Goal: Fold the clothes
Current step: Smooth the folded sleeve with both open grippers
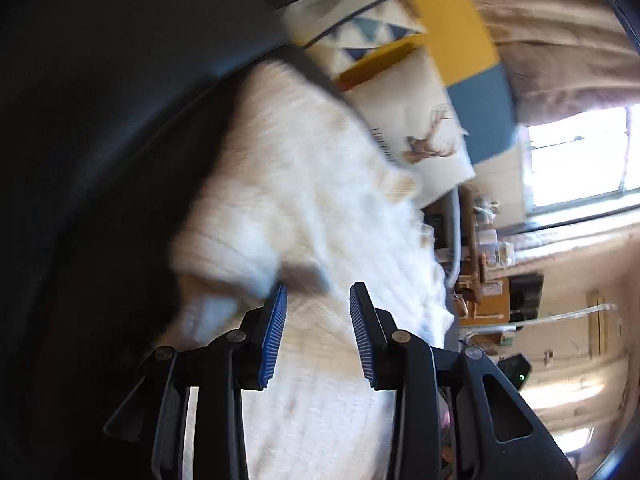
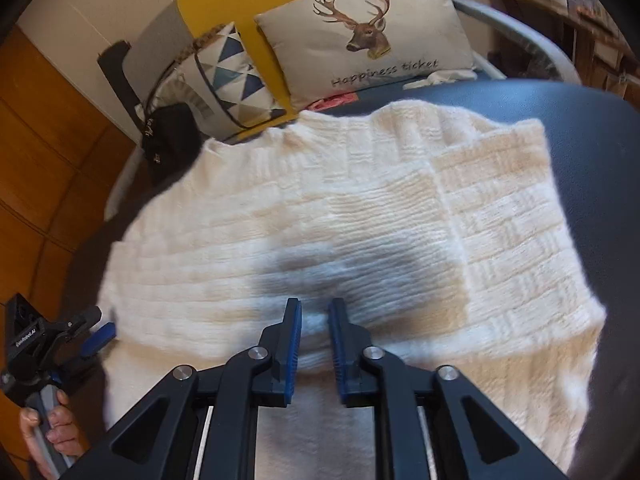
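A cream knitted sweater [image 2: 320, 208] lies spread on a dark blue padded surface [image 2: 580, 120], one part folded over at the right. My right gripper [image 2: 314, 304] is at the sweater's near edge. Its blue pads stand close together with a raised ridge of knit pinched between them. My left gripper [image 2: 102, 322], held by a hand [image 2: 56, 432], meets the sweater's left edge. In the blurred left wrist view the left gripper [image 1: 318, 292] has its pads wider apart, with thick sweater [image 1: 304, 184] fabric filling the gap.
A deer-print cushion [image 2: 368, 40] and a triangle-pattern cushion [image 2: 228, 76] lean at the far end of the surface. A black bag [image 2: 168, 136] sits by the sweater's far left corner. Wooden panelling [image 2: 40, 140] is on the left and a cluttered shelf [image 2: 580, 12] at the far right.
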Motion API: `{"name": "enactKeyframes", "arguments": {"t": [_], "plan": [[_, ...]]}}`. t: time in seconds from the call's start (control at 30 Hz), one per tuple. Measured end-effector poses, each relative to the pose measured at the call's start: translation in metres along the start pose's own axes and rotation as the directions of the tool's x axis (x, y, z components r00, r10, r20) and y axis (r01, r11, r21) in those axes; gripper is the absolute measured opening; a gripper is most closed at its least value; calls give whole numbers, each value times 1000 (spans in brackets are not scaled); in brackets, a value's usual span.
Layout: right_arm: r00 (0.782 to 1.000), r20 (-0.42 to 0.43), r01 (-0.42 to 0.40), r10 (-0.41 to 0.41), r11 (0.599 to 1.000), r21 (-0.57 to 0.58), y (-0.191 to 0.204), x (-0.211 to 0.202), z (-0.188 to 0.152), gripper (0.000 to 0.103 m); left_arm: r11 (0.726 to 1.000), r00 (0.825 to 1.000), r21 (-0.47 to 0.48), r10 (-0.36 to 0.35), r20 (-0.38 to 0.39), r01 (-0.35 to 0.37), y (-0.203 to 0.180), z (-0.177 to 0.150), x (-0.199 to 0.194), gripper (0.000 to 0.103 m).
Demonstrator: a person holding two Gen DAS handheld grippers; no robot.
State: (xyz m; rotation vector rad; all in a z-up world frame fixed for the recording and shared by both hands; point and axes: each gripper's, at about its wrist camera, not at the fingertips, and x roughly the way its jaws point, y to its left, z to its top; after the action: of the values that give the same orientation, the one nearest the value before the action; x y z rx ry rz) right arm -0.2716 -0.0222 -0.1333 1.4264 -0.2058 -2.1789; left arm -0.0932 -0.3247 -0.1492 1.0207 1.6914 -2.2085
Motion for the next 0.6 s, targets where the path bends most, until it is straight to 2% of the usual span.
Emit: {"name": "enactKeyframes", "arguments": {"t": [0.1, 0.17, 0.23, 0.3, 0.43, 0.6], "plan": [[997, 13, -75, 75, 995, 61, -10, -6, 2, 13, 999, 1000, 18, -26, -2, 26, -2, 1, -9, 35], [990, 41, -138, 133, 982, 131, -22, -15, 8, 26, 997, 998, 52, -54, 12, 53, -7, -4, -20, 36], [979, 76, -203, 191, 958, 203, -35, -24, 14, 26, 994, 998, 88, -65, 17, 63, -16, 2, -23, 36], [978, 110, -202, 179, 946, 253, -52, -31, 21, 26, 990, 998, 123, -65, 21, 62, -26, 7, -24, 36], [981, 83, -195, 177, 912, 360, -84, -24, 27, 28, 991, 1000, 131, -3, 10, 2, -30, 16, -10, 36], [981, 75, -192, 177, 907, 374, -95, -12, 26, 28, 989, 998, 131, 65, -10, -63, -24, 19, 4, 36]]}}
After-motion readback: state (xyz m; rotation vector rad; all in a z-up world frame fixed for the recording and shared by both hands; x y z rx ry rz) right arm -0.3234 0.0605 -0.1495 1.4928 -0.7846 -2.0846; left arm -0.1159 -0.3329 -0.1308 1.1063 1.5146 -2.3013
